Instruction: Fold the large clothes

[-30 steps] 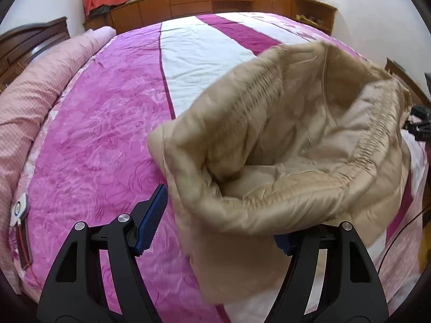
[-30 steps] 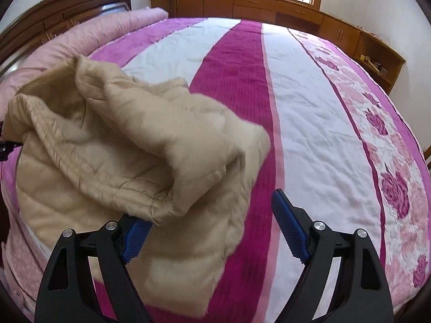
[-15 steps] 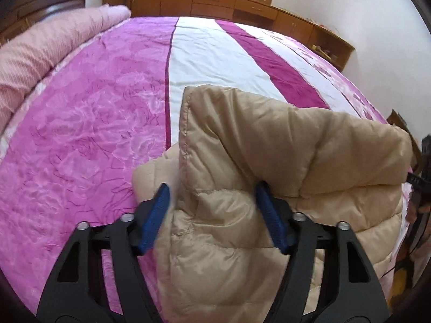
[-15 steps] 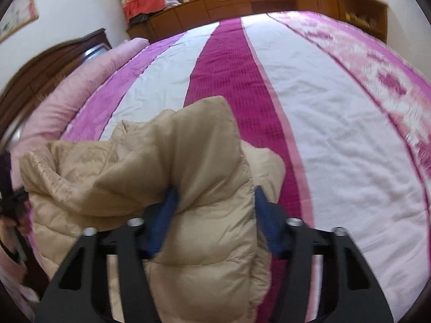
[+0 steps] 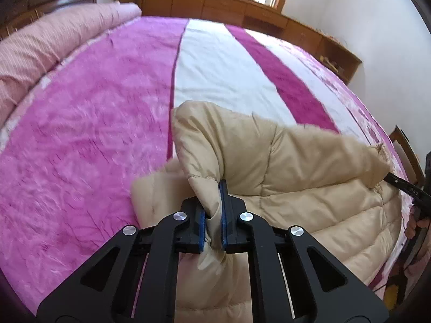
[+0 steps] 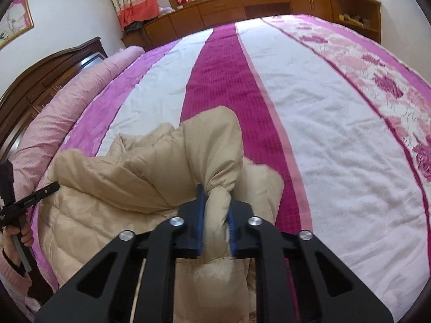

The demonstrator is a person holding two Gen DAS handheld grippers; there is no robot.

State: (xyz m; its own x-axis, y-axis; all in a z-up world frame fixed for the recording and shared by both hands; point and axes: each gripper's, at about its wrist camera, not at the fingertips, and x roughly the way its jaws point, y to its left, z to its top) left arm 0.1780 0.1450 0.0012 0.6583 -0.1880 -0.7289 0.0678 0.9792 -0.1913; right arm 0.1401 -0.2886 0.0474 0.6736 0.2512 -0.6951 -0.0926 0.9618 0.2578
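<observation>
A beige quilted puffer jacket (image 5: 291, 167) lies bunched at the near edge of the bed; it also shows in the right wrist view (image 6: 129, 188). My left gripper (image 5: 213, 196) is shut on a pinched fold at the jacket's left end. My right gripper (image 6: 215, 202) is shut on a thick fold at its right end. Both held folds stand lifted a little above the rest of the jacket. Each gripper shows at the edge of the other's view, the right one (image 5: 404, 188) and the left one (image 6: 29, 202).
The bed (image 5: 94, 134) has a pink, magenta and white striped cover (image 6: 336, 148). A rolled pink quilt (image 5: 40, 51) lies along its left side by a dark wooden headboard (image 6: 48, 75). Wooden cabinets (image 6: 256, 5) and a window stand behind.
Both grippers, open around the jacket one second ago, have closed on its folds. The jacket's open lining has been turned under, and the outer quilted side now faces up.
</observation>
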